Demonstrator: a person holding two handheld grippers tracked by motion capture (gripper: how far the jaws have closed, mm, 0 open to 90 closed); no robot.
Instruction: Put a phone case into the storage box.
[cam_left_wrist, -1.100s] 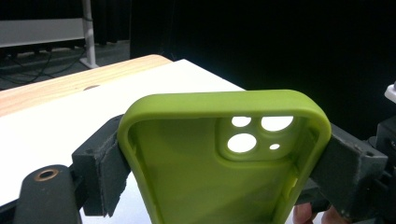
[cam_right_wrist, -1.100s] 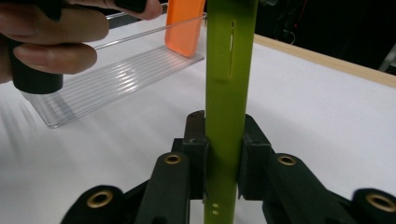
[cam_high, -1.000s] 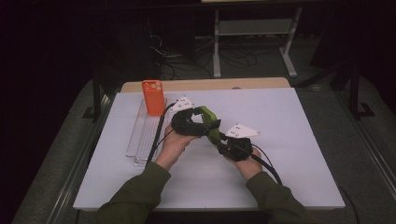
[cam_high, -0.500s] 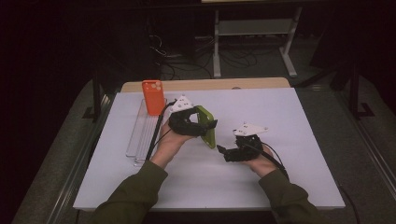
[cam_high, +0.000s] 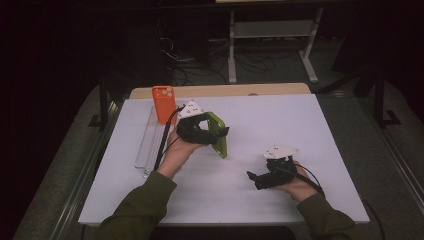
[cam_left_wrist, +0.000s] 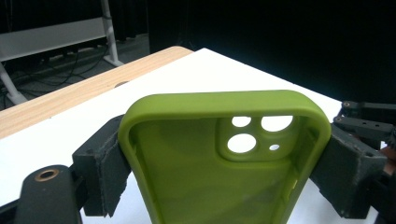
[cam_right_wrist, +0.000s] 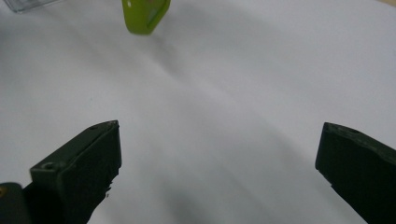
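black jaws of the right gripper (cam_high: 253, 178), just opened and empty, hang low over the white table (cam_high: 310, 130), apparently having let go so the left gripper (cam_high: 218, 134) alone clamps the green phone case (cam_high: 218, 137) upright, beyond it an orange case (cam_high: 164, 103).

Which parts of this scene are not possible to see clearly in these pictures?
- Green phone case: its lower end is cut off by the bottom edge of the left gripper view; in the high view the left gripper covers part of it.
- Orange phone case: too small in the high view to tell how it is propped against the clear rack.
- Right gripper: its body is cut off by the bottom edge of its own view.
- Room behind the table: too dark.
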